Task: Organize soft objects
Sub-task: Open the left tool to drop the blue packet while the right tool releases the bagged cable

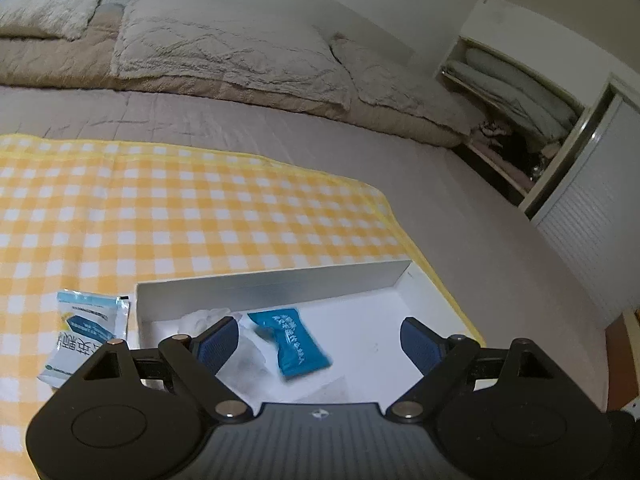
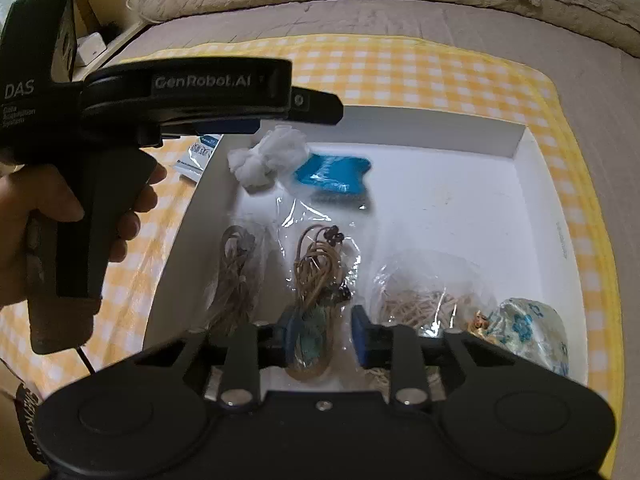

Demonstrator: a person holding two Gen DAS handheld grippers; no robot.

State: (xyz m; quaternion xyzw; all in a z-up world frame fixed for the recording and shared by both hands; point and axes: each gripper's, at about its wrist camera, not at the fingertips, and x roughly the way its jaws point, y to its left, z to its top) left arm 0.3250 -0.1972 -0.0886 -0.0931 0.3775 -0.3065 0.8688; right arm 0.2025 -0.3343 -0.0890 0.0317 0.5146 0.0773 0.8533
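A white box (image 2: 432, 128) lies on a yellow checked cloth (image 1: 160, 208) on the bed. In it are a blue packet (image 1: 290, 342), blurred, also in the right wrist view (image 2: 332, 174), a white wad (image 2: 266, 156), and clear bags of brown cord (image 2: 316, 264), (image 2: 234, 276). My left gripper (image 1: 320, 344) is open above the box's far end, the blue packet between its fingers but apart from them. My right gripper (image 2: 322, 336) is shut on the middle cord bag. A light-blue sachet (image 1: 86, 334) lies on the cloth left of the box.
A bag of pale sticks (image 2: 424, 300) and a blue-flowered bundle (image 2: 528, 328) sit in the box's near right. Folded beige quilts (image 1: 224, 56) lie across the bed's far side. An open cupboard (image 1: 516, 100) stands at the right.
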